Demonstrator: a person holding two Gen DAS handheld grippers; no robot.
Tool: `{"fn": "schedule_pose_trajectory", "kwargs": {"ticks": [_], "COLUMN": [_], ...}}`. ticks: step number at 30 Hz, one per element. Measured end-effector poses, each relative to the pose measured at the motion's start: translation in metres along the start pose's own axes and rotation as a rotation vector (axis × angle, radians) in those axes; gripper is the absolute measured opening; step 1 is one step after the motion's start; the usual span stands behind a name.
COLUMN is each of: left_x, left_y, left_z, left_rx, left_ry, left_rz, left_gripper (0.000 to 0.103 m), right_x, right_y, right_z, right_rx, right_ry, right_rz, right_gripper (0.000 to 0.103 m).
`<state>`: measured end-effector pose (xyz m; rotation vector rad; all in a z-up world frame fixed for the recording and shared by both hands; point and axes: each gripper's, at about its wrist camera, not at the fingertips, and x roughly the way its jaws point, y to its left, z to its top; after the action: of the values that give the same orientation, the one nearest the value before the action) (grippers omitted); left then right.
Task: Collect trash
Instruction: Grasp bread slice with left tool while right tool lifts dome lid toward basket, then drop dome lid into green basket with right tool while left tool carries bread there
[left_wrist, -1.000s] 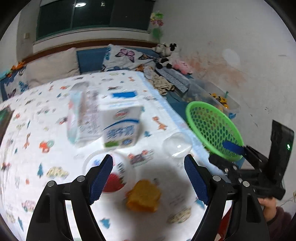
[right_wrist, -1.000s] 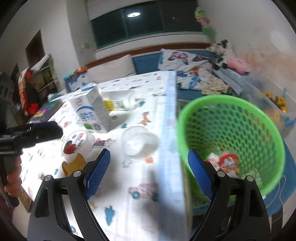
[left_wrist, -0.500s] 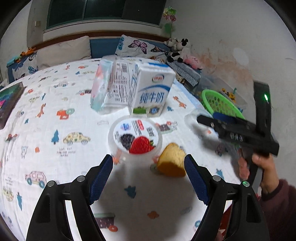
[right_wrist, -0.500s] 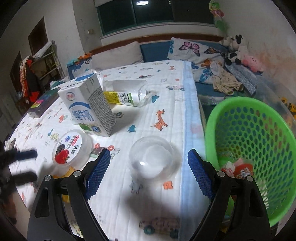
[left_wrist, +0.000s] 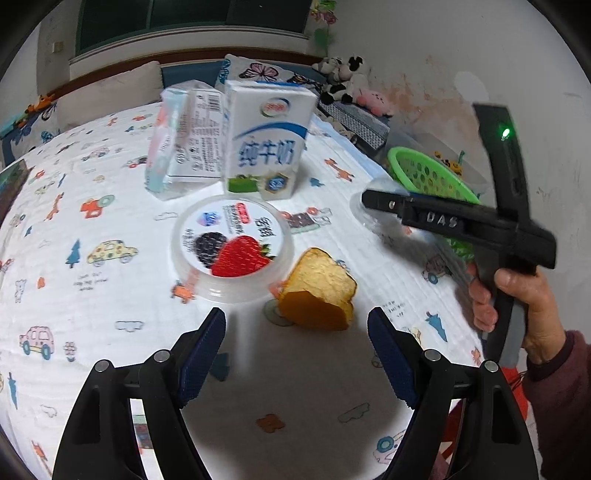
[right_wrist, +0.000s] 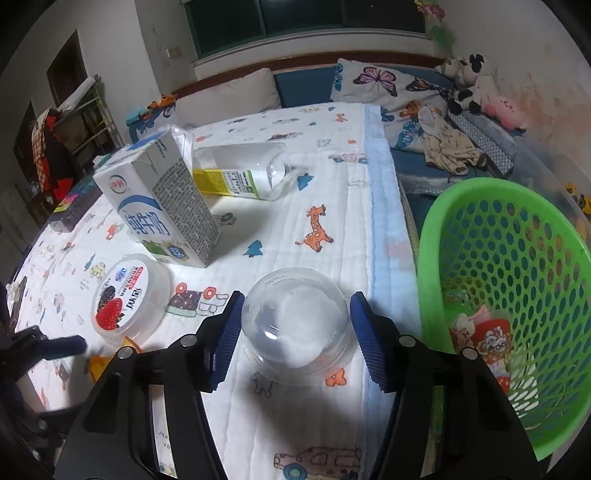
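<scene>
Cartoon cloth (right_wrist: 332, 155) covers the bed. A clear cup (right_wrist: 295, 328) is framed by the open right gripper (right_wrist: 295, 339), near the green basket (right_wrist: 436, 236). The left gripper (left_wrist: 295, 354) is held open toward bread (left_wrist: 317, 291).

**Legible text and markings**

Milk carton (left_wrist: 267, 142): large blue Chinese characters 纯牛奶 on the front, under a small round red-and-green brand logo; a blue badge near the bottom, its number too small to read. One side carries dense fine print, unreadable.

Yogurt cup (left_wrist: 232, 242): lid shows printed berries, a red band of tiny text, and black Chinese characters, unclear.

Right gripper (left_wrist: 458, 221): raised letters "DAS" on its black body.

Clear bottle (right_wrist: 243, 171): yellow, white and green label with fine print, illegible.

Packet (left_wrist: 188, 138) behind the carton: barcode and small print, unreadable.
</scene>
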<state>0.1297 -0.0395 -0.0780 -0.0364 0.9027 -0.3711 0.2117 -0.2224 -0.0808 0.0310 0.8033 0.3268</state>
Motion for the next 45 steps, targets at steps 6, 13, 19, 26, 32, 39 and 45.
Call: {"fn": "schedule_pose_trajectory", "kwargs": {"ticks": [6,13,19,26,32,39,45], "left_x": [0.012,0.019,0.020,0.011,0.001,-0.011,-0.011], "left_y": [-0.010,-0.019,-0.026,-0.023,-0.026,-0.047,-0.070], "left_z": [0.002,0.001,-0.001,0.003,0.007,0.022,0.049], "left_rx": [0.013,0.057,0.092,0.061,0.041,0.076,0.116], "left_ry": [0.006,0.000,-0.020,-0.027,-0.038,-0.071,-0.090], "left_rz": [0.018,0.076,0.137,0.082,0.023,-0.032,-0.080], "left_gripper": [0.071,0.058,0.043,0.031,0.030,0.029,0.030], "right_x": [-0.024,-0.055,-0.073,-0.094,-0.099,-0.090,-0.082], "right_y": [-0.001,-0.007,-0.025,-0.053,-0.085,-0.126,-0.144], "right_z": [0.000,0.001,-0.004,-0.013,-0.025,-0.037,-0.045], "right_rx": [0.006,0.014,0.045,0.094,0.151,0.226,0.273], "right_ry": [-0.050,-0.113,-0.146,-0.173,-0.167,-0.126,-0.108], "right_rz": [0.014,0.012,-0.017,-0.074,-0.136,-0.198,-0.209], "right_gripper": [0.059,0.059,0.059,0.059,0.059,0.059,0.061]}}
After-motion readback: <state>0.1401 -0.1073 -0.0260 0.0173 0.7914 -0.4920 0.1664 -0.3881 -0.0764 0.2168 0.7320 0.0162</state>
